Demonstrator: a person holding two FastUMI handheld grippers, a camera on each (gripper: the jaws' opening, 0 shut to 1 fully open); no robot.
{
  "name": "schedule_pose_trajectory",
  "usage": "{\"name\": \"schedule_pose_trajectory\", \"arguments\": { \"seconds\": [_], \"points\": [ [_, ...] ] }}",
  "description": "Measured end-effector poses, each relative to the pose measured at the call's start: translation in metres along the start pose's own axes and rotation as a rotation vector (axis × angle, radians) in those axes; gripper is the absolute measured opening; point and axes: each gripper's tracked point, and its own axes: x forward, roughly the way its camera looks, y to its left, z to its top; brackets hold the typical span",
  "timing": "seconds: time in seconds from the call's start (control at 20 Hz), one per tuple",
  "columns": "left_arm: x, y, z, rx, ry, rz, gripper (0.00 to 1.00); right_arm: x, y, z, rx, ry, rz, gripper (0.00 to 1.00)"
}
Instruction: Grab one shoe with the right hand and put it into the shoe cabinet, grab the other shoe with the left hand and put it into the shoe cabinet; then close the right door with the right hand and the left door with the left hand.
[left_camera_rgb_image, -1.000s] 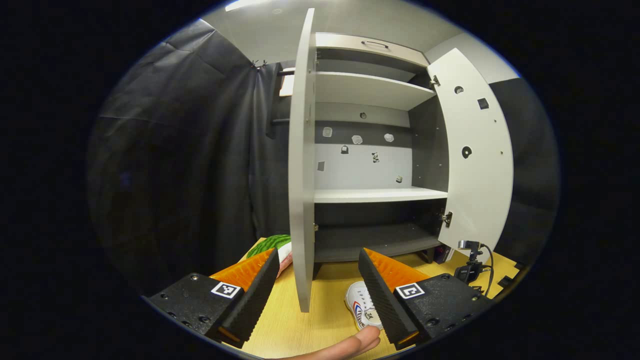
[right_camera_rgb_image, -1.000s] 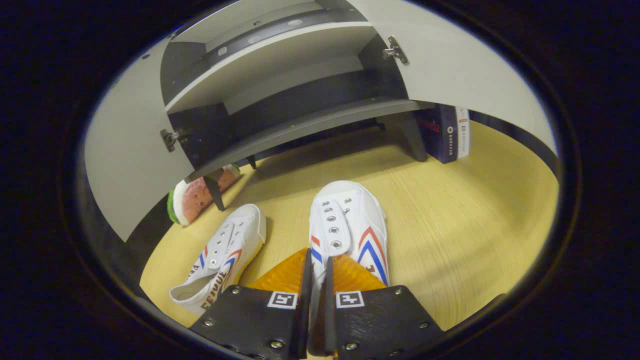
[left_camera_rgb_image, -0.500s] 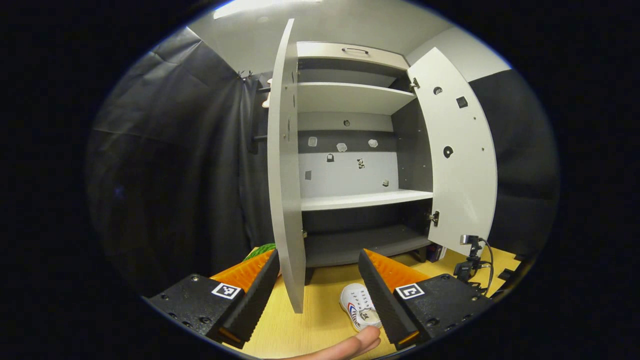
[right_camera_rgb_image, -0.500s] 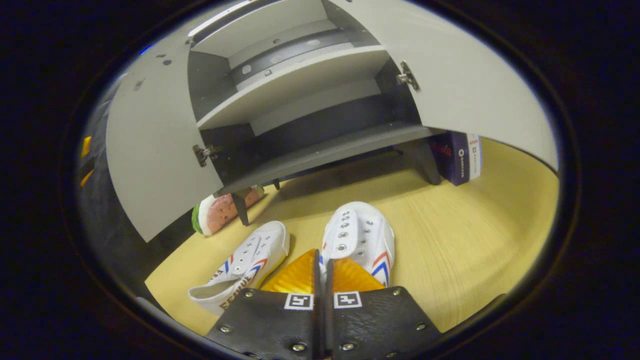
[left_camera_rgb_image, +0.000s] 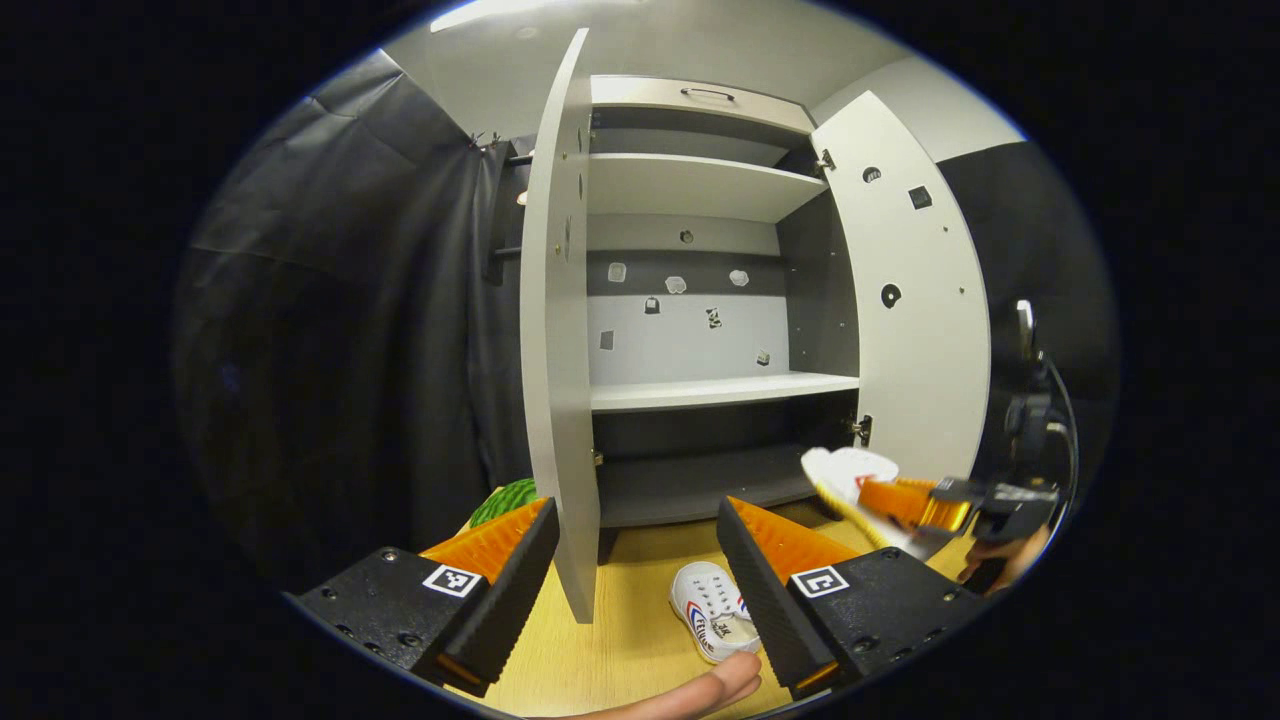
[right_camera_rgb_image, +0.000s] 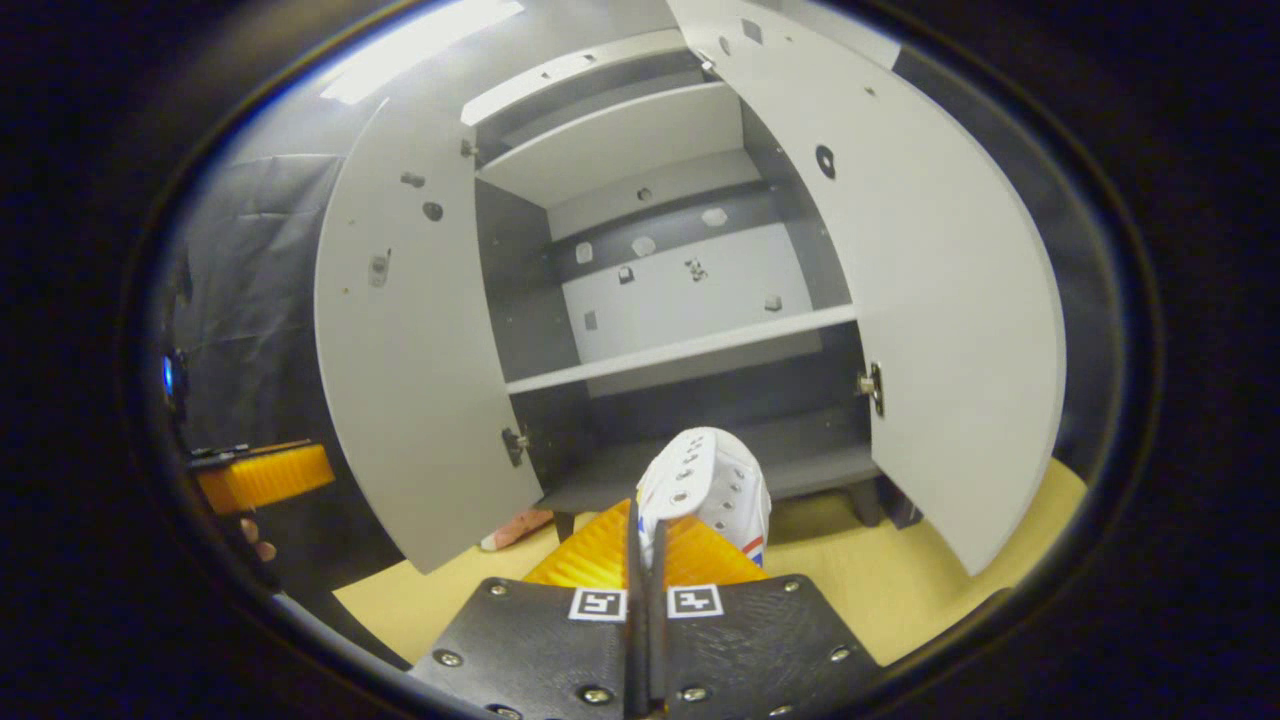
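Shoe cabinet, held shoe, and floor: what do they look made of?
Shoe cabinet: probably laminated board, matte pale doors with drilled holes and metal hinges. Shoe in the right gripper: likely white canvas, with metal eyelets. Floor: wood-look surface showing pale grain, possibly laminate.

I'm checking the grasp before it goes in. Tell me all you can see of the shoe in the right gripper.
The held shoe is a white, canvas-looking sneaker with metal eyelets and no laces, a red and blue stripe at its side. The right gripper has its fingers shut on the rear edge, toe pointing toward the cabinet's lowest shelf. The left gripper view shows it lifted off the table, near the right door.
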Motion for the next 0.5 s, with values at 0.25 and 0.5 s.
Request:
{"name": "schedule_pose_trajectory", "arguments": {
  "seconds": [0.25, 0.5],
  "points": [
    [0.005, -0.008, 0.004, 0.004, -0.026, -0.023, 0.97, 0.003, 0.007, 0.077, -0.061, -0.033, -0.011, 0.01],
    [0.022, -0.017, 0.018, -0.006, -0.057, -0.024, 0.96, 0.052, 0.005, 0.136, -0.076, 0.001, -0.022, 0.01]
  ]
}}
